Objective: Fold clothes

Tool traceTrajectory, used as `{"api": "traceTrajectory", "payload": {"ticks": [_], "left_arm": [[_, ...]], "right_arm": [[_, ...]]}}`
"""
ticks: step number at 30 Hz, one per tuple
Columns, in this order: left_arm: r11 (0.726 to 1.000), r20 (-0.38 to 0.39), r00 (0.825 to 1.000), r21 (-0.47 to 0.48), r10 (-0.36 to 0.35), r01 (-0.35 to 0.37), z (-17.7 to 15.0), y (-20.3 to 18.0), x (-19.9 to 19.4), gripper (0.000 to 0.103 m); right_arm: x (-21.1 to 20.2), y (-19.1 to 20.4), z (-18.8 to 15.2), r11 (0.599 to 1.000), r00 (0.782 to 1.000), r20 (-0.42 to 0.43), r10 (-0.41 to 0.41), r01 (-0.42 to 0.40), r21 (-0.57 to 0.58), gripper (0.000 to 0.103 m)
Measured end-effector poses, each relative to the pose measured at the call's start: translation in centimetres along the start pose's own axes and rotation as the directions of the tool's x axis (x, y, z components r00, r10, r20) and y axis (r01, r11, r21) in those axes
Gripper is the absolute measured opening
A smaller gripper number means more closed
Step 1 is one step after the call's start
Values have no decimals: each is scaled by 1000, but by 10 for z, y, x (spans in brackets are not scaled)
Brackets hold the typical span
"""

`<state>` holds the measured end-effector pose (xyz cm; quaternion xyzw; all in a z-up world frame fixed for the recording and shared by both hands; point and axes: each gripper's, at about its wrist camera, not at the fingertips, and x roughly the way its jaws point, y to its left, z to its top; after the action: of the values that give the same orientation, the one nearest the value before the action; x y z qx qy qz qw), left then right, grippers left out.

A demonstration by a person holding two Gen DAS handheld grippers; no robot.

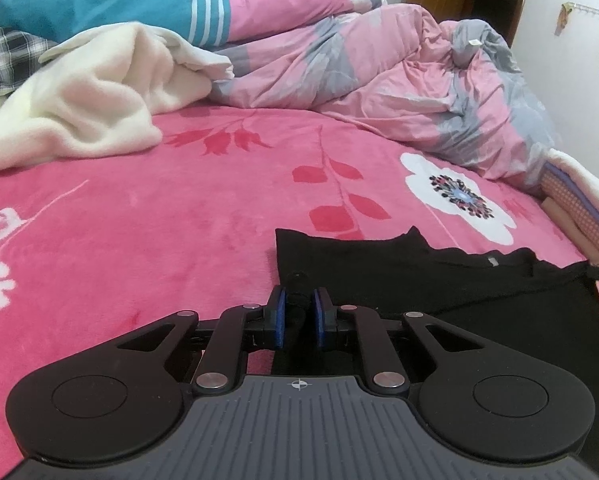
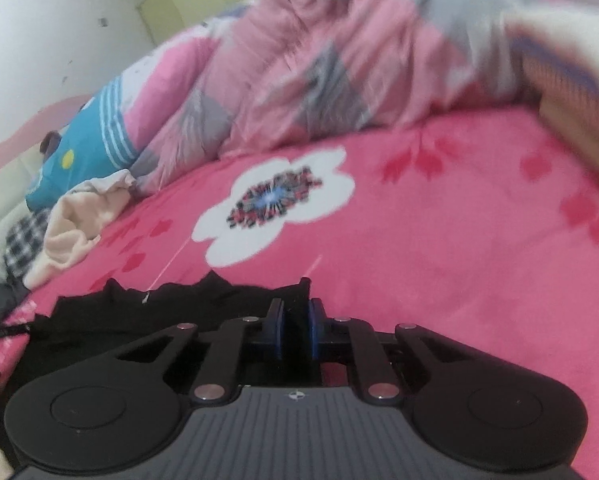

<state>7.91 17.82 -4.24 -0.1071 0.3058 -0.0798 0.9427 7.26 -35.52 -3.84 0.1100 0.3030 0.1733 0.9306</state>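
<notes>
The black knit garment [image 1: 439, 280] lies flat on the pink floral plush bedspread [image 1: 159, 232], at the near edge of the bed, with its jagged far edge towards the white printed flower [image 1: 459, 196]. The left claw [image 1: 298, 312] is pressed nearly together on a bunched corner of the black fabric at the garment's left end; dark cloth shows between the blue pads. The right claw [image 2: 296, 320] is likewise pinching black fabric at the opposite end, where a corner stands up between its pads. With both corners apparently secured, the step in hand is judged to be the lift and fold. Raise both claws together and level, so that the edge between them draws taut without sagging. Carry the held edge over the body of the garment in one smooth arc, then lower it so the edges align. Keep both grips firm until the fabric rests flat; thin knit is likely to slip from a shallow pinch. Keep clear of the cream fleece blanket [image 1: 79, 100] and the rumpled pink and grey quilt [image 1: 359, 80], which lie well apart beyond the working area
</notes>
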Motion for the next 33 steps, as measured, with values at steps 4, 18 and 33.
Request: {"api": "traceTrajectory", "payload": {"ticks": [4,18,33], "left_arm": [[1000,7,1000,-7,7,-7,0,-1,-1,13],[1000,19,1000,-6,8,-8,-1,-5,-4,13],[997,124,991,-49,59,-54,4,-5,-24,9]], "right_arm": [[-8,10,1,997,997,63,-37,41,-64,12],[17,-36,0,977,998,-23,52,-46,209,41],[-16,3,3,999,992,127,5,-11,42,3]]}}
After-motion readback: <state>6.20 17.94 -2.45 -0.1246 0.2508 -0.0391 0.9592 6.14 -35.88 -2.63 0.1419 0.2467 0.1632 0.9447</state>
